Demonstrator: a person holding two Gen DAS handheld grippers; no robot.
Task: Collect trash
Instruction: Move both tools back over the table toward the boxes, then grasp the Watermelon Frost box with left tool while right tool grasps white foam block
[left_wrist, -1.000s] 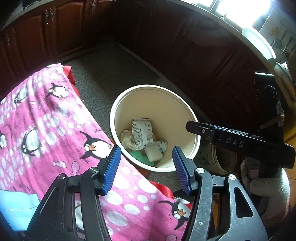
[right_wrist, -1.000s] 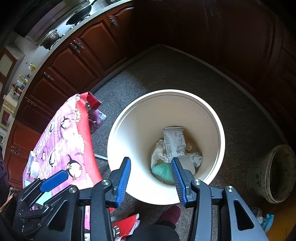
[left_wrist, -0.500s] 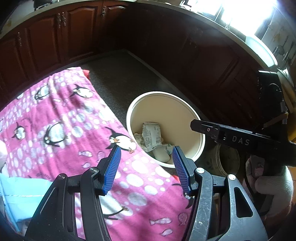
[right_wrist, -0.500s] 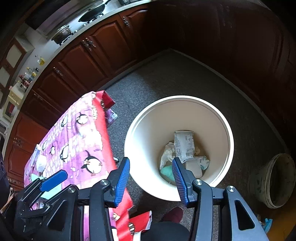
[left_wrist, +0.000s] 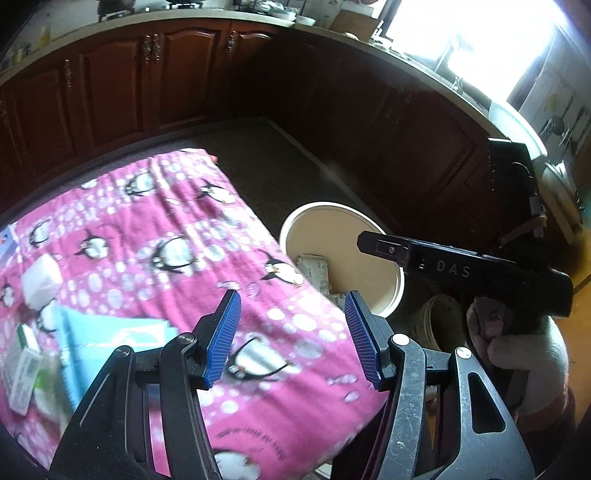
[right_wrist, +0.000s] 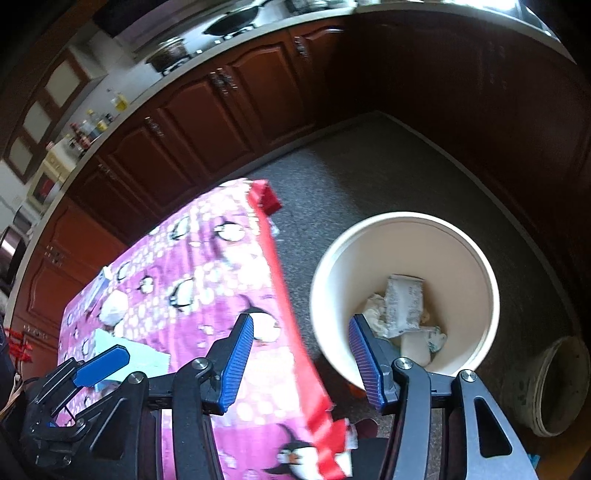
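above the penguin cloth (left_wrist: 155, 236), left gripper (left_wrist: 291, 336) gapes empty.

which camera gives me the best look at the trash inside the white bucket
The right wrist view: the white bucket opens toward it, showing the trash. In the left wrist view the penguin cloth hides most of it.

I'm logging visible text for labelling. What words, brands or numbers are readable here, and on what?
"DAS": white letters on the black body of the right hand-held gripper, seen from the left wrist view.
Printed wrapper in the white bin: has print, too small to read.
Green-and-white packet on the penguin cloth: blurred, unreadable.
Faint writing at the cloth's near edge: blurred, unreadable.
Nothing else is legible.
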